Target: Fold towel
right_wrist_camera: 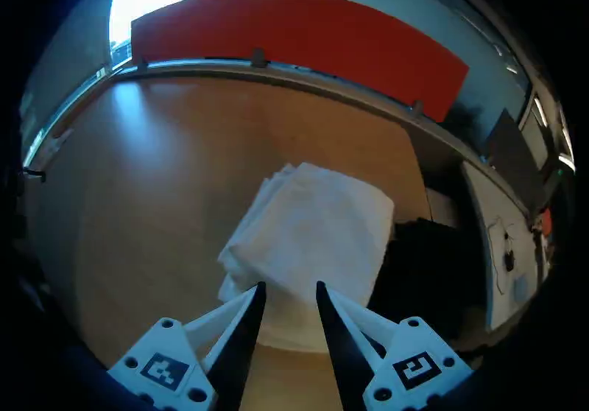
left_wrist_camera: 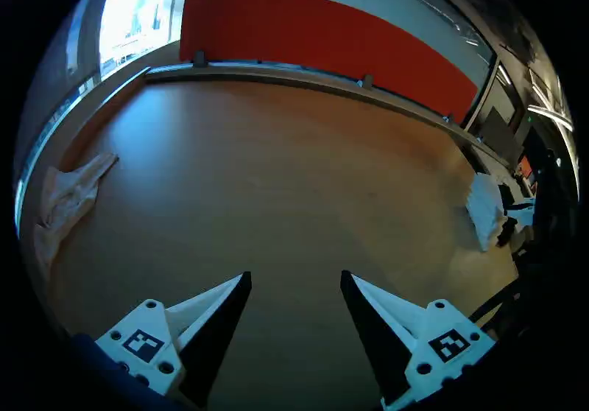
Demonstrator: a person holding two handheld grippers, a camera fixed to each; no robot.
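Observation:
A folded white towel stack (right_wrist_camera: 313,234) lies near the right edge of the wooden table (right_wrist_camera: 147,190). My right gripper (right_wrist_camera: 289,287) hangs over its near end, fingers partly open, white cloth showing in the gap but not pinched. My left gripper (left_wrist_camera: 295,277) is wide open over bare wood with nothing between its fingers. From the left gripper view the same white stack (left_wrist_camera: 486,208) sits far right. A crumpled beige towel (left_wrist_camera: 70,197) lies by the table's left edge.
A red partition panel (left_wrist_camera: 324,39) runs along the table's far edge, with bright windows (left_wrist_camera: 136,13) behind on the left. A dark chair or bag (right_wrist_camera: 427,271) stands just off the right edge. Another desk (right_wrist_camera: 508,249) with cables lies beyond.

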